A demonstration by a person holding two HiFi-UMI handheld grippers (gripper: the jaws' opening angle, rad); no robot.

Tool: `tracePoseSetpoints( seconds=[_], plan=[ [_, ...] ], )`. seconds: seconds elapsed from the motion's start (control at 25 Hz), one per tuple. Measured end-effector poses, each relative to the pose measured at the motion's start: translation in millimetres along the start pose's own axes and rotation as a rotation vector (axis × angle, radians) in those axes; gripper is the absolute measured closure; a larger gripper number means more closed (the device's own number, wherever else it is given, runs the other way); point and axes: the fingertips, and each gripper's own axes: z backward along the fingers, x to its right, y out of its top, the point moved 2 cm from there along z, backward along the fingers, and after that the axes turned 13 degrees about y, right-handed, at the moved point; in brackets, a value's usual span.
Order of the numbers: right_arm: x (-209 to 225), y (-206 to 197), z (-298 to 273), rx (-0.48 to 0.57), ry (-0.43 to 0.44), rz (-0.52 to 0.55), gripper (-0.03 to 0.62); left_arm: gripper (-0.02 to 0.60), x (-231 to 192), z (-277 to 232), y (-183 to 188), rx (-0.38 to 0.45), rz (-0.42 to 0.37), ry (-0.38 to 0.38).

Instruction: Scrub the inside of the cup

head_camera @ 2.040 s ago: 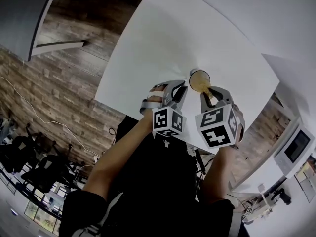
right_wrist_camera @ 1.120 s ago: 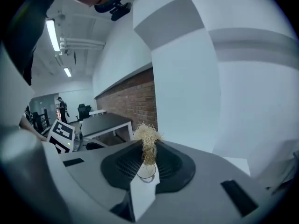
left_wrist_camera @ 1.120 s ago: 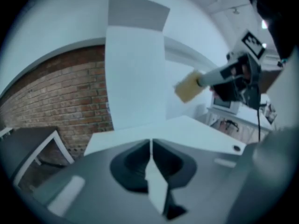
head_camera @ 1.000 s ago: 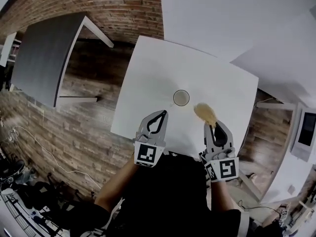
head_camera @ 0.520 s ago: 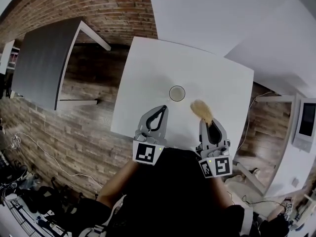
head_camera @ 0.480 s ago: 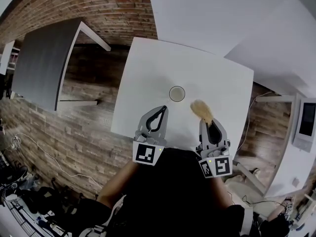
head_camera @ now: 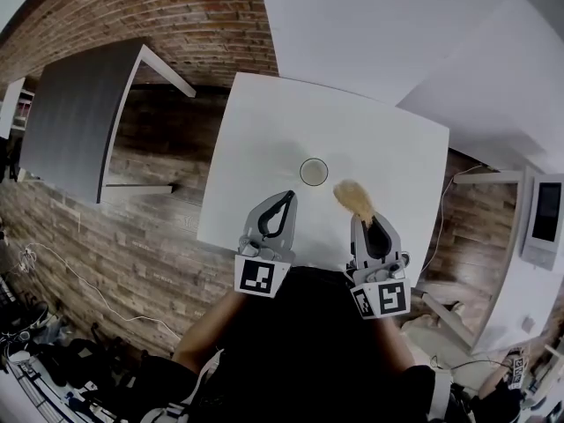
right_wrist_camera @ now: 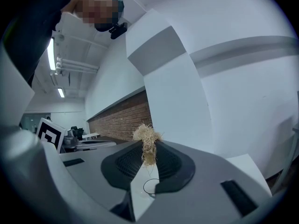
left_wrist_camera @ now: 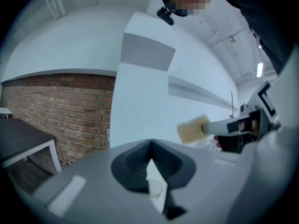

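Found cup point(head_camera: 314, 172) upright on white table point(head_camera: 264, 139), ahead of both grippers and touched by neither; recorded left gripper point(head_camera: 285, 198) jaws pressed together on nothing, right gripper point(head_camera: 365, 220) jaws pinching tan fibrous scrubber point(head_camera: 353, 198), with head just right of cup.

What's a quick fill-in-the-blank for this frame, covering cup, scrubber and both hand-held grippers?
1. The left hand-held gripper is ____ and empty.
2. The right hand-held gripper is shut on the ____.
3. The cup stands free of both grippers on the white ____.

Missing words: shut; scrubber; table.
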Motion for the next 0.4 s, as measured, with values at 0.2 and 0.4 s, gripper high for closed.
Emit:
tracePoseSetpoints(
  seconds=[0.2, 0.4],
  plan=[
    [-1.2, 0.2, 0.0, -0.001, -0.004, 0.011, 0.539, 0.578, 0.8, -0.3, -0.1, 0.007, 0.0, -0.009],
    [-4.2, -0.6, 0.0, -0.007, 0.001, 0.018, 0.539, 0.578, 2.3, 1.6, -2.2, 0.003, -0.004, -0.018]
  ],
)
